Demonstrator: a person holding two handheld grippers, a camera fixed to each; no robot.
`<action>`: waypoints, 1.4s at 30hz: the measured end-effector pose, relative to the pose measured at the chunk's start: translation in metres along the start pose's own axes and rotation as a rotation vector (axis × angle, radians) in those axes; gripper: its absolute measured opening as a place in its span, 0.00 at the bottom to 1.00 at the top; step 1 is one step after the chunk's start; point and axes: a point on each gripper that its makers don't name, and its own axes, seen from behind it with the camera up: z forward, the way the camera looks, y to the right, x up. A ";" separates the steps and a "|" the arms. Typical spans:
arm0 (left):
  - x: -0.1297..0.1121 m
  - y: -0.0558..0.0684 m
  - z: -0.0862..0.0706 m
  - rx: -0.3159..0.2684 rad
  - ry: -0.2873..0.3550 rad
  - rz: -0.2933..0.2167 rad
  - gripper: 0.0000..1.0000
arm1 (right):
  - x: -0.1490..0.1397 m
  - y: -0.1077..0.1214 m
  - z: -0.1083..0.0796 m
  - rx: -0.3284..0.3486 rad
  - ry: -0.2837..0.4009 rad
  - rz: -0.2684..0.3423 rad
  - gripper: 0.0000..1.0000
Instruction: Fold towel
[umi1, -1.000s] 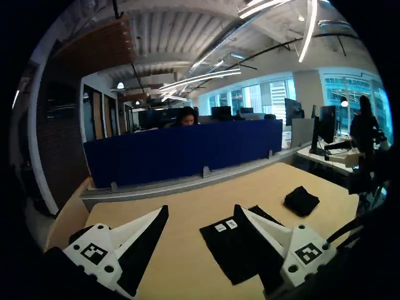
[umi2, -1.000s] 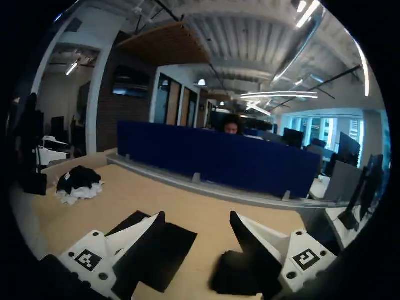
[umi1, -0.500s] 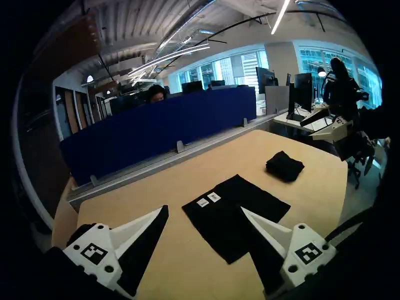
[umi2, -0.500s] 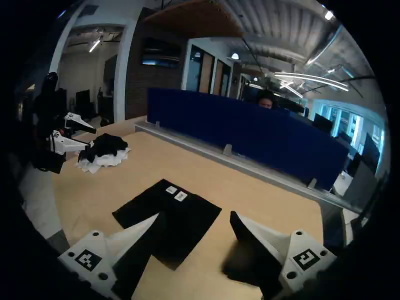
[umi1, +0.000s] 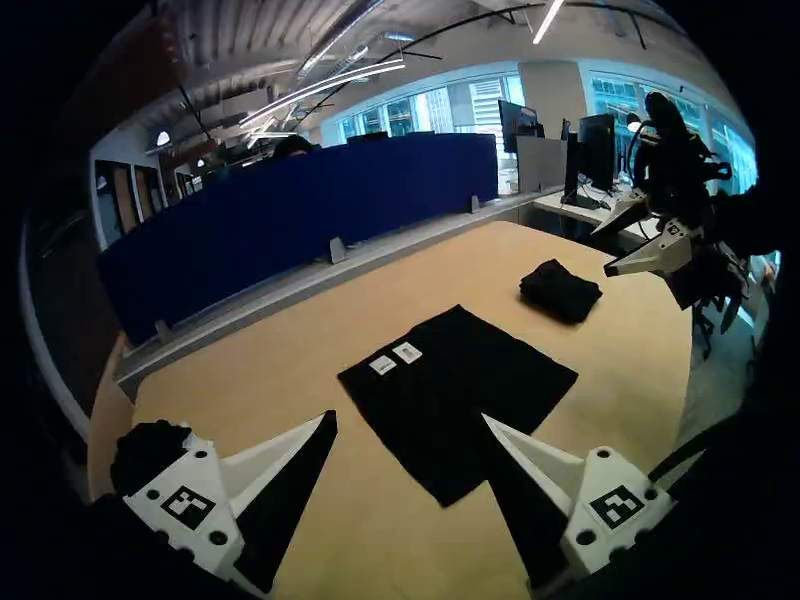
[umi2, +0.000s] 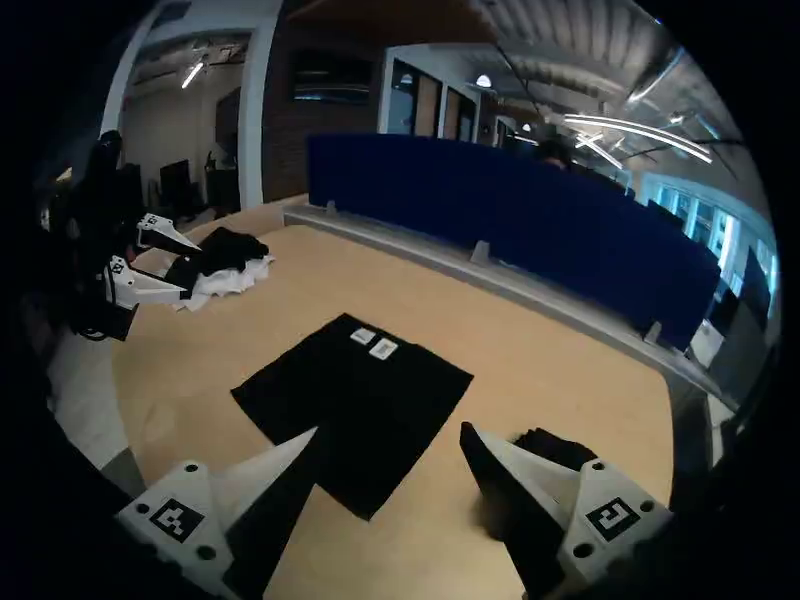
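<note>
the left gripper (umi1: 407, 417) and right gripper (umi2: 389, 428) are both spread, empty, facing the flat black towel (umi1: 455, 385).

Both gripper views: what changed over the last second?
The left gripper and right gripper tipped down and drew back, so the whole flat black towel came into view. Nothing was grasped; both stayed open and empty. The towel stayed flat on the light wooden table, the folded black cloth beside it.
</note>
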 end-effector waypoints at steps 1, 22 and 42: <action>-0.004 0.002 0.003 -0.003 -0.005 0.002 0.97 | -0.004 -0.001 0.003 0.003 -0.006 0.000 1.00; -0.096 0.042 0.060 -0.095 -0.139 -0.001 0.97 | -0.093 -0.018 0.059 0.045 -0.134 -0.015 1.00; -0.157 0.061 0.094 -0.159 -0.255 0.022 0.97 | -0.156 -0.032 0.086 0.076 -0.226 -0.030 1.00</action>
